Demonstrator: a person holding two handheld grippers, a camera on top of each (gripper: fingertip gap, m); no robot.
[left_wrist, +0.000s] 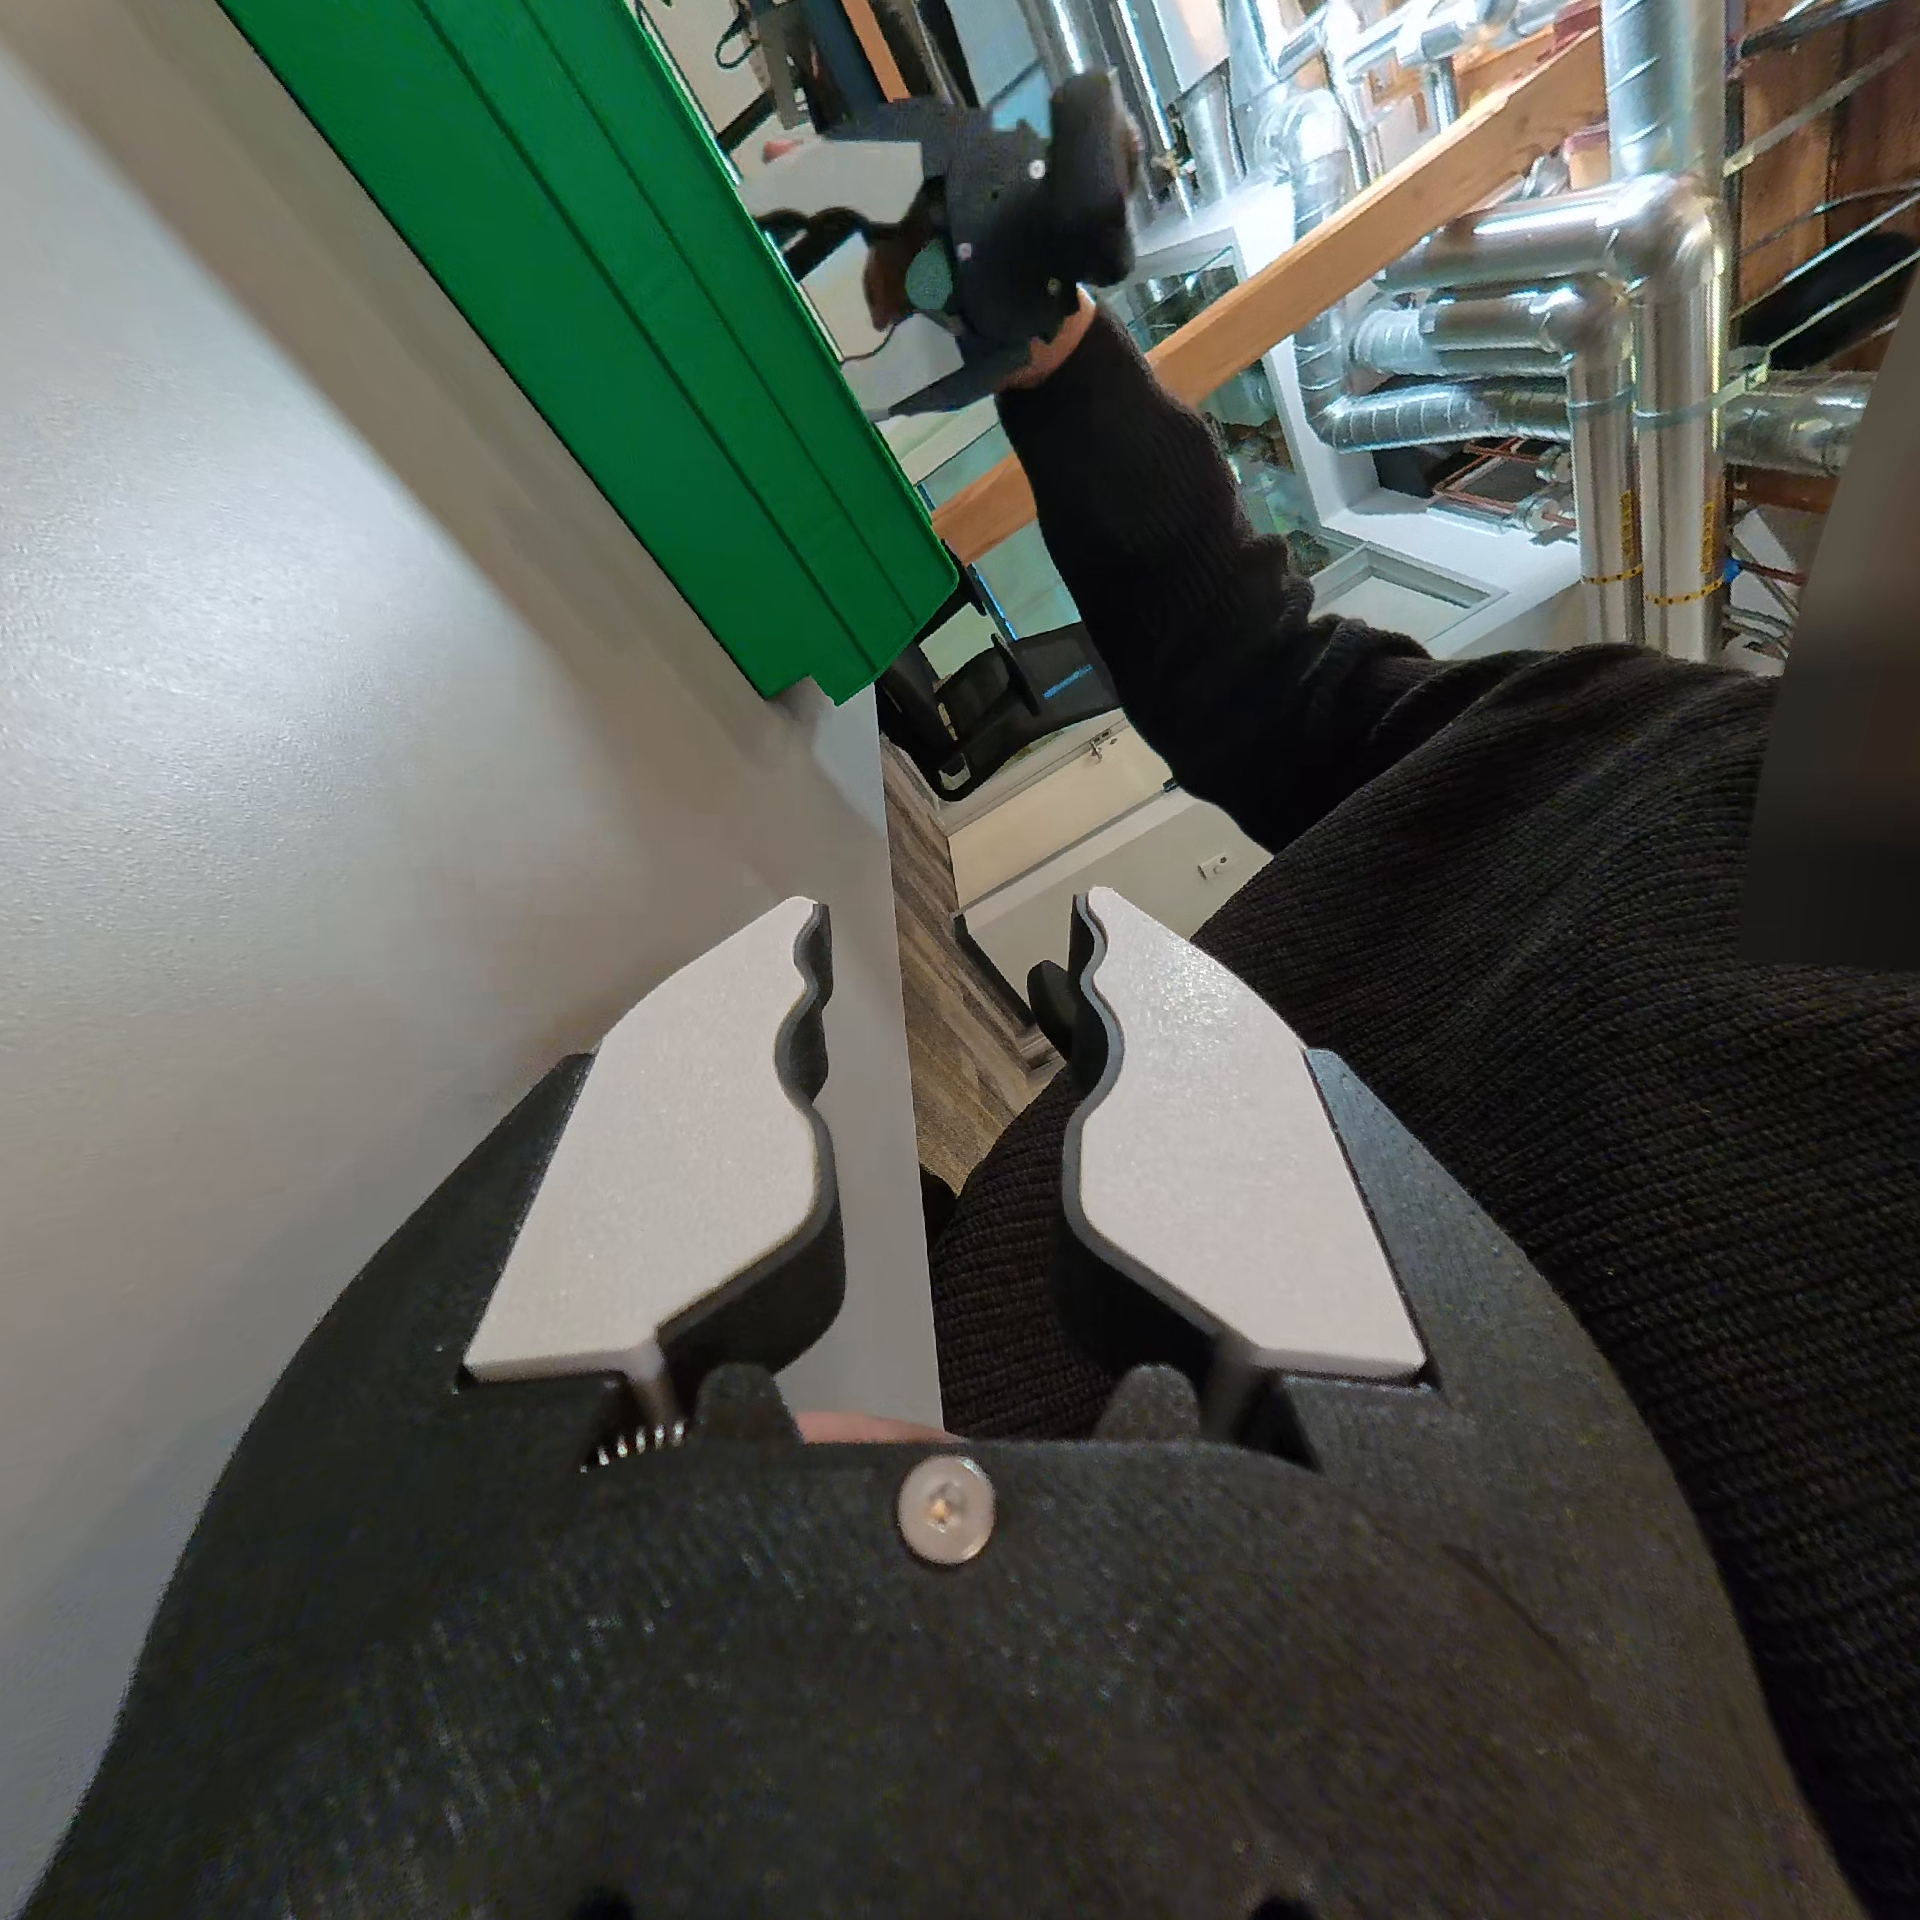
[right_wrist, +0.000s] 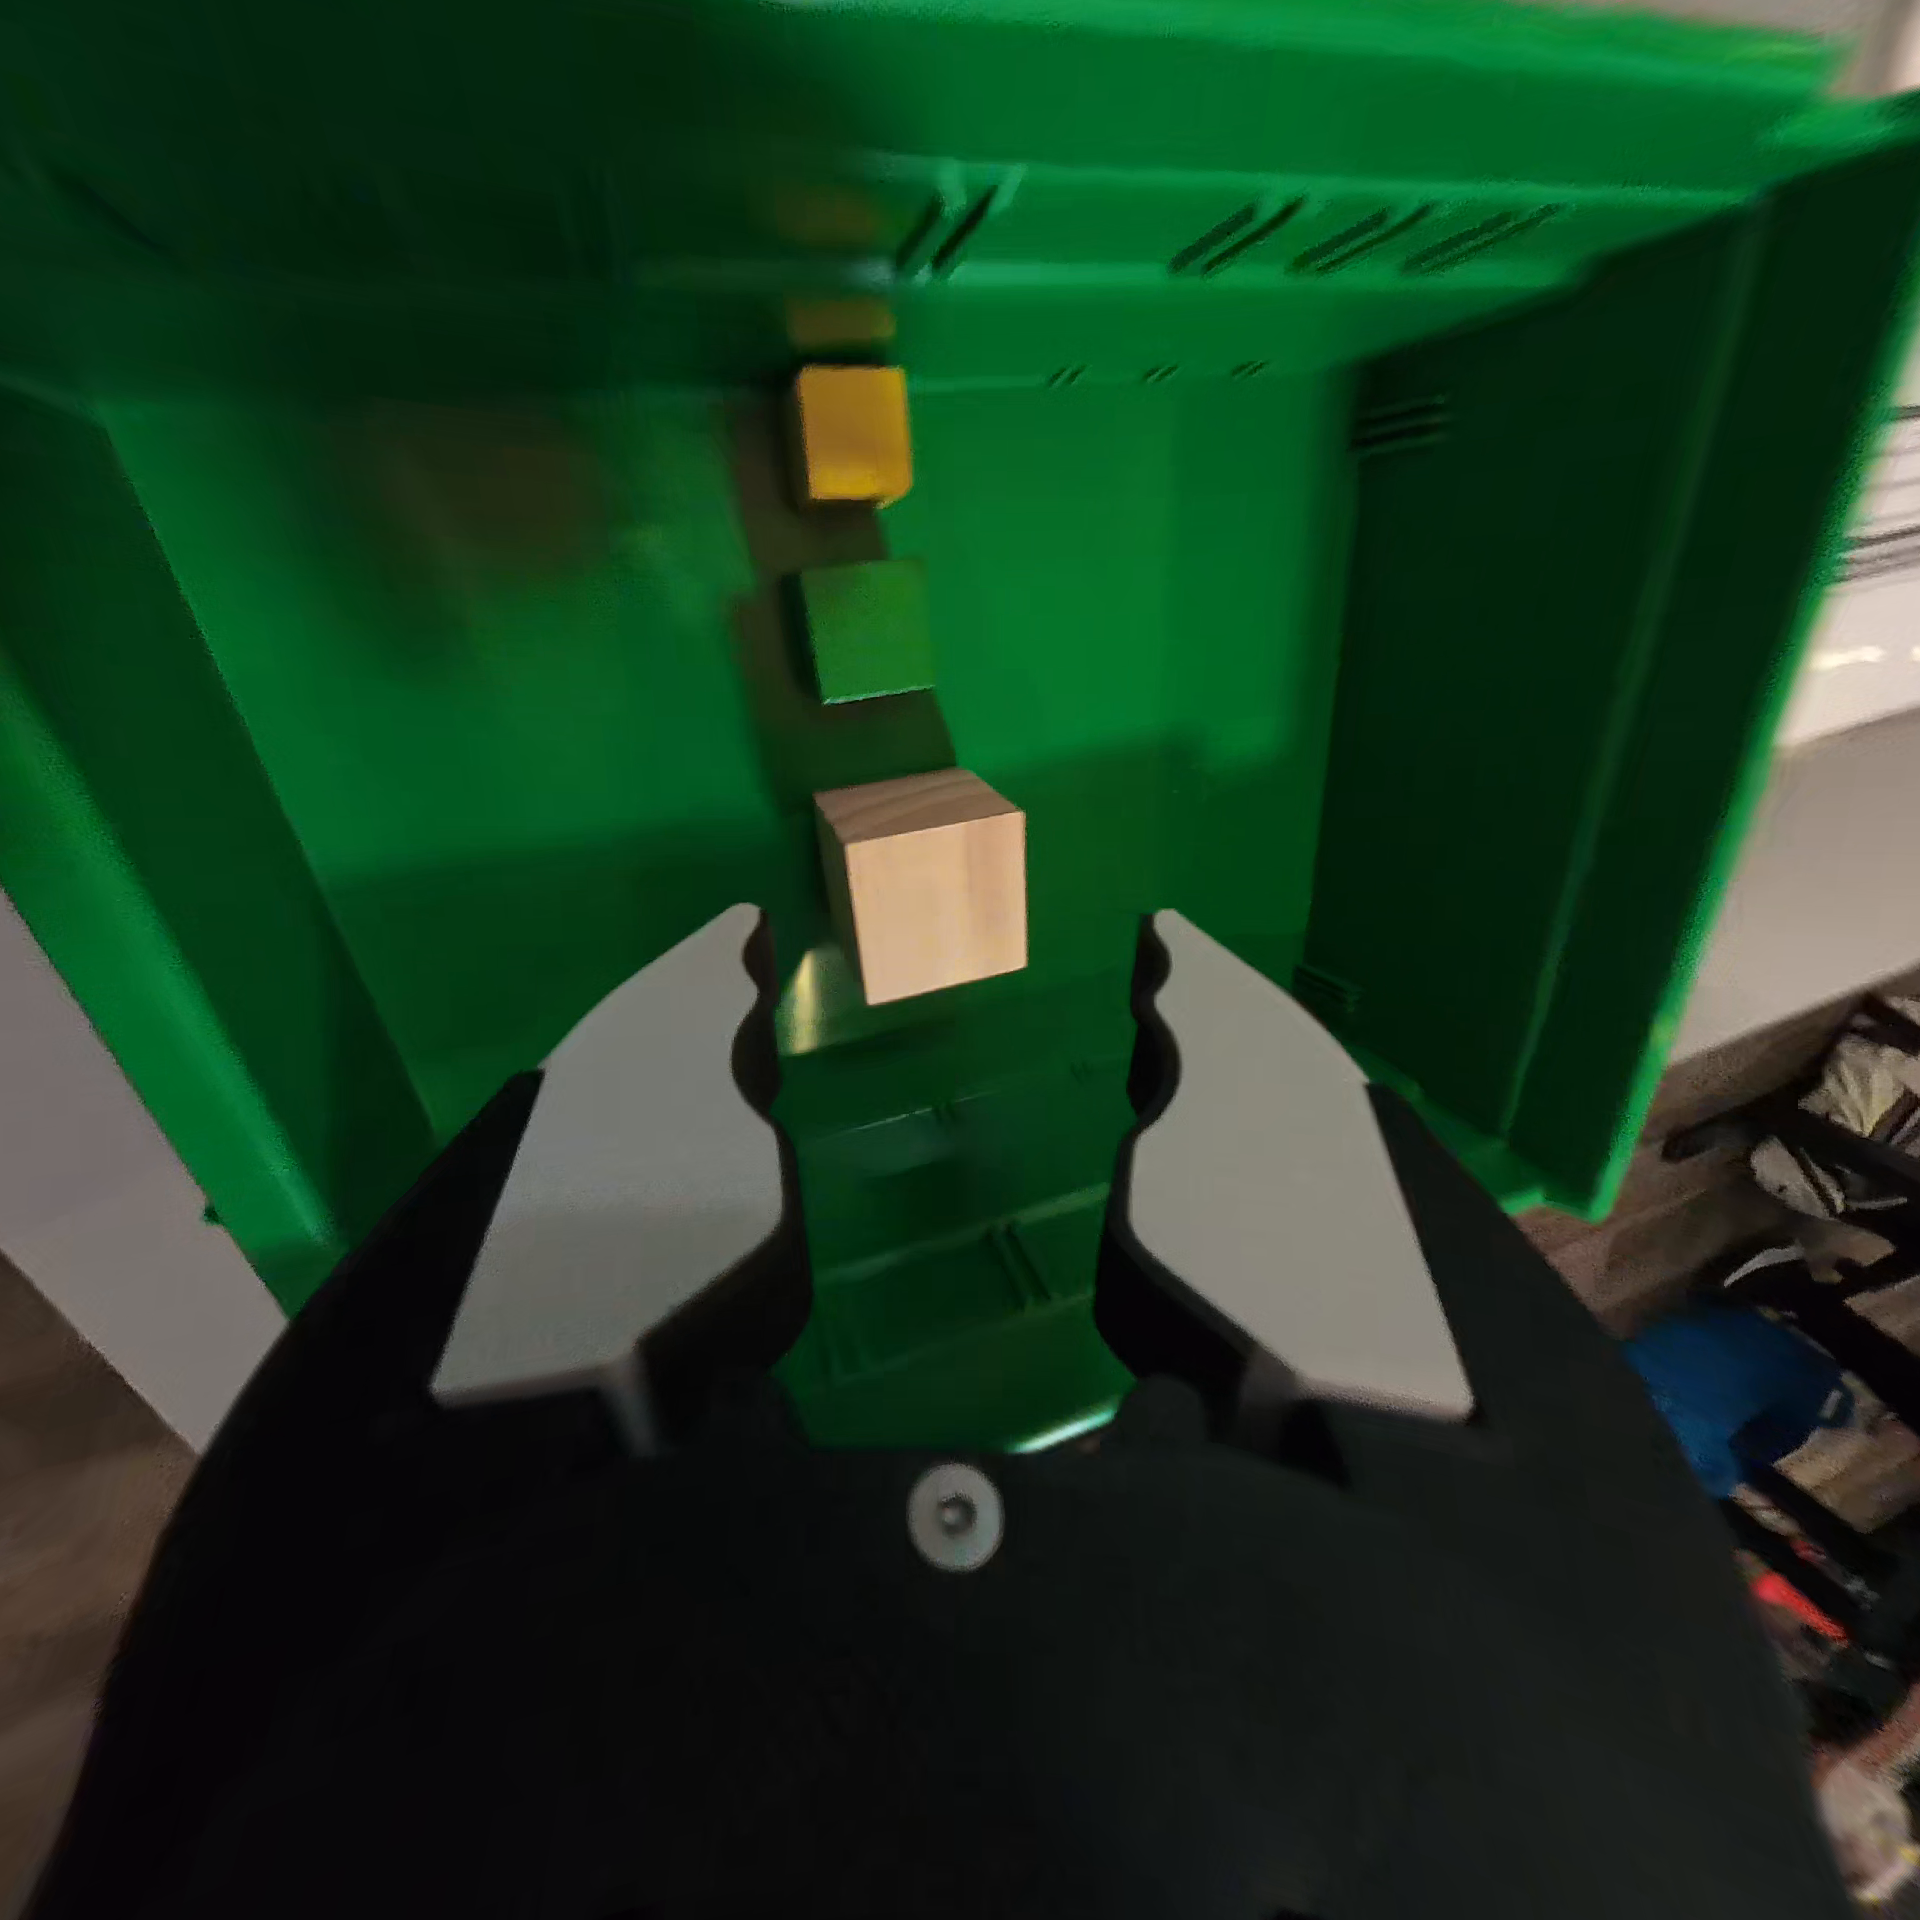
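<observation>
In the right wrist view my right gripper (right_wrist: 951, 925) is open and empty above a green plastic bin (right_wrist: 416, 623). Three cubes lie in a row on the bin's floor: a plain wooden cube (right_wrist: 930, 894) nearest my fingertips, a green cube (right_wrist: 864, 631) beyond it, and a yellow cube (right_wrist: 852, 434) farthest. In the left wrist view my left gripper (left_wrist: 951, 914) is open and empty, turned on its side by the edge of the grey table (left_wrist: 260, 727). The green bin (left_wrist: 623, 343) stands on that table, and the right gripper (left_wrist: 997, 239) hovers over it in a black-sleeved hand.
The person's black sleeve (left_wrist: 1455, 935) fills the right of the left wrist view. Silver ducts (left_wrist: 1652, 312) and a wooden beam (left_wrist: 1351, 208) are behind. In the right wrist view the wooden floor (right_wrist: 62, 1455) and piled bags (right_wrist: 1818, 1351) lie beyond the white table (right_wrist: 83, 1143).
</observation>
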